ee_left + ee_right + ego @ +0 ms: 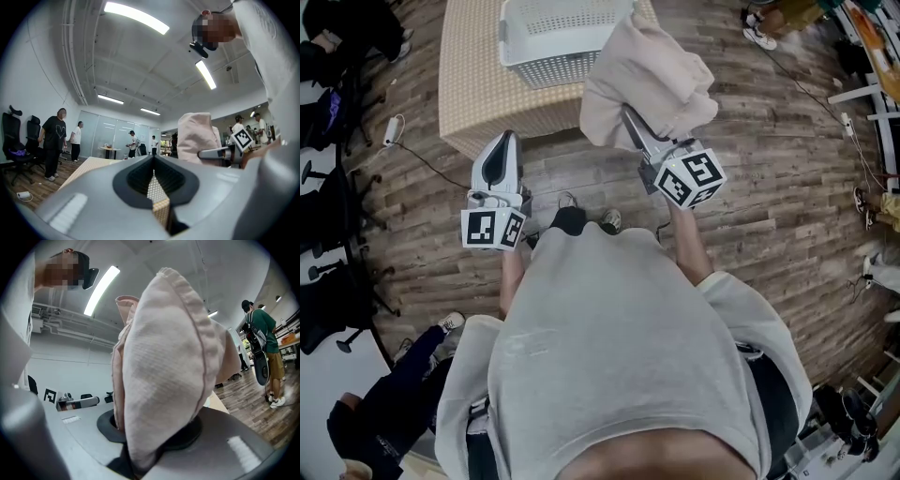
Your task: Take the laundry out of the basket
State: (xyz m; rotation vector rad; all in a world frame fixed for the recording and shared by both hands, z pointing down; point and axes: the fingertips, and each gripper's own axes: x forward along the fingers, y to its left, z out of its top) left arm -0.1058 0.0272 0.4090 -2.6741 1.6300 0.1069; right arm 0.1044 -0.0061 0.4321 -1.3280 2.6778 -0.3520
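Note:
A pale pink garment [649, 80] hangs bunched over my right gripper [630, 120], whose jaws are shut on a fold of it. In the right gripper view the cloth [164, 362] fills the middle and hides both pads. The garment is up in the air, to the right of the white laundry basket [555, 39], which stands on a low beige woven table [473, 89]. My left gripper [507, 139] is held level in front of the table's near edge, shut with nothing in it. In the left gripper view its pads [140, 176] meet at the tips, and the pink garment [199, 136] shows to the right.
Wood plank floor lies all around. Black office chairs [328, 281] stand at the left and a cable with a plug block [392, 131] lies near the table. Another person [384, 412] is close at lower left; several people [57, 140] stand farther off.

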